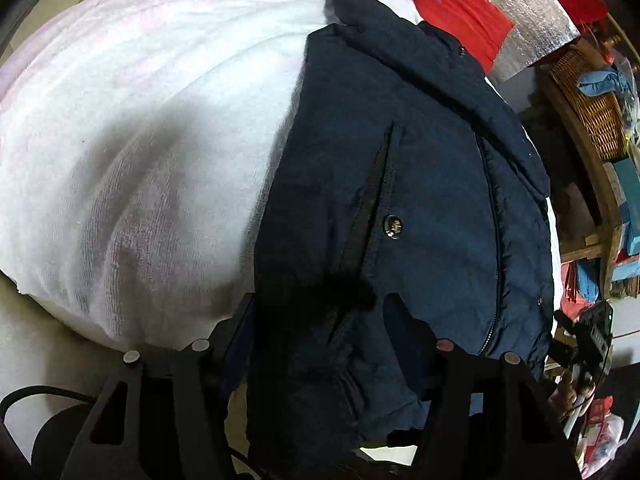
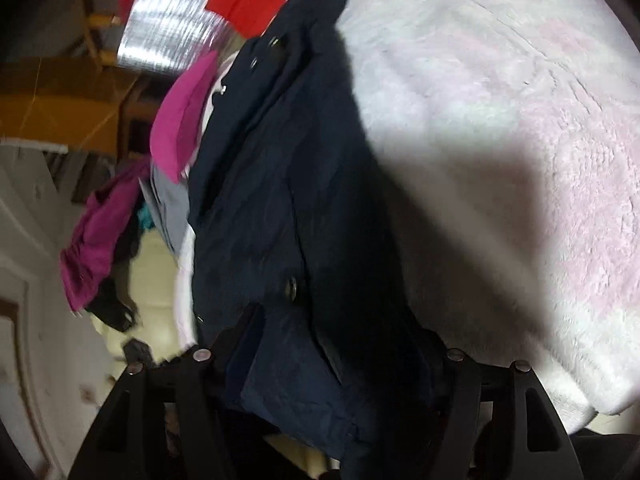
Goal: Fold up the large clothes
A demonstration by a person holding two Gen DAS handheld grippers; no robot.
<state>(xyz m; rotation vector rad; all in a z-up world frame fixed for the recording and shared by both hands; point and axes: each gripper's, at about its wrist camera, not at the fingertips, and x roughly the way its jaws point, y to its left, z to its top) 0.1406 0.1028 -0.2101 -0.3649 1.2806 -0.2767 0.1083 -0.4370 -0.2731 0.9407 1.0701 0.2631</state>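
A dark navy padded jacket [image 1: 420,184] with a front zip, a slanted pocket and a metal snap lies over a white and pale pink fluffy blanket [image 1: 152,120]. My left gripper [image 1: 320,312] is shut on the jacket's near hem, with cloth bunched between its black fingers. In the right wrist view the same jacket [image 2: 288,184] hangs in folds from my right gripper [image 2: 328,344], which is shut on its edge. The blanket [image 2: 520,140] lies to its right. The right gripper [image 1: 588,340] also shows at the lower right of the left wrist view.
Red cloth [image 1: 460,20] and silver foil sheet [image 1: 532,8] lie behind the jacket. A wicker basket [image 1: 588,104] and cluttered shelves stand at the right. Magenta and grey garments [image 2: 180,120] are piled left of the jacket in the right wrist view, near brown furniture [image 2: 60,100].
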